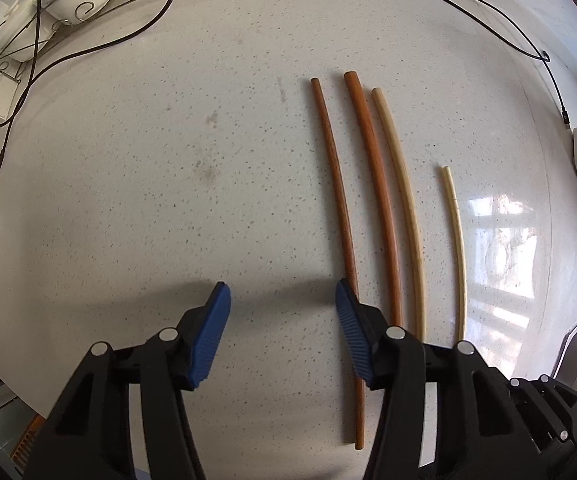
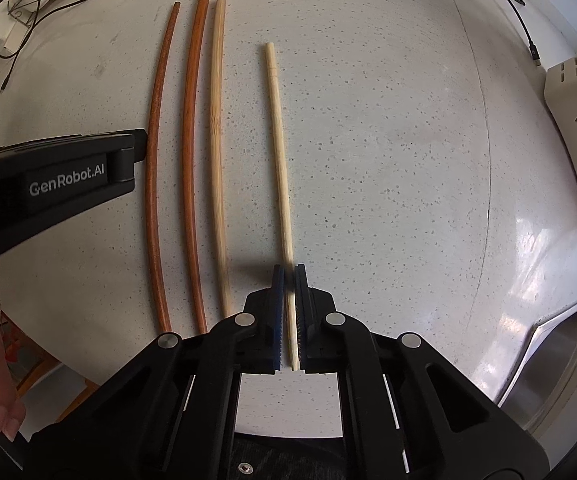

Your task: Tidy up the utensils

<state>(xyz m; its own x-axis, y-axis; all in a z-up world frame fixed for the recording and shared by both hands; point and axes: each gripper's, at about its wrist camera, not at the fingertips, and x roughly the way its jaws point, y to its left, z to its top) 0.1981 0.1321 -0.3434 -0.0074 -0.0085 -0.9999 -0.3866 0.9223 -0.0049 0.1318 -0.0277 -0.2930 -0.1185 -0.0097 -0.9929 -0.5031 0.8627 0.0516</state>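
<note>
Right gripper (image 2: 289, 276) clamps pale chopstick (image 2: 278, 152); left gripper (image 1: 284, 300) unclenched, marked "GenRobot.AI".

Left tool (image 1: 283, 308) pointing down, jaws apart — nothing between them, right tool (image 2: 289, 276) pinched shut — also downward

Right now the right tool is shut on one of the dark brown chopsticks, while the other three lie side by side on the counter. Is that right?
Not quite. The right tool is shut on the pale chopstick, not a dark brown one, as the right wrist view shows. The other three, two brown chopsticks and a second light chopstick, do lie side by side on the counter.
</note>
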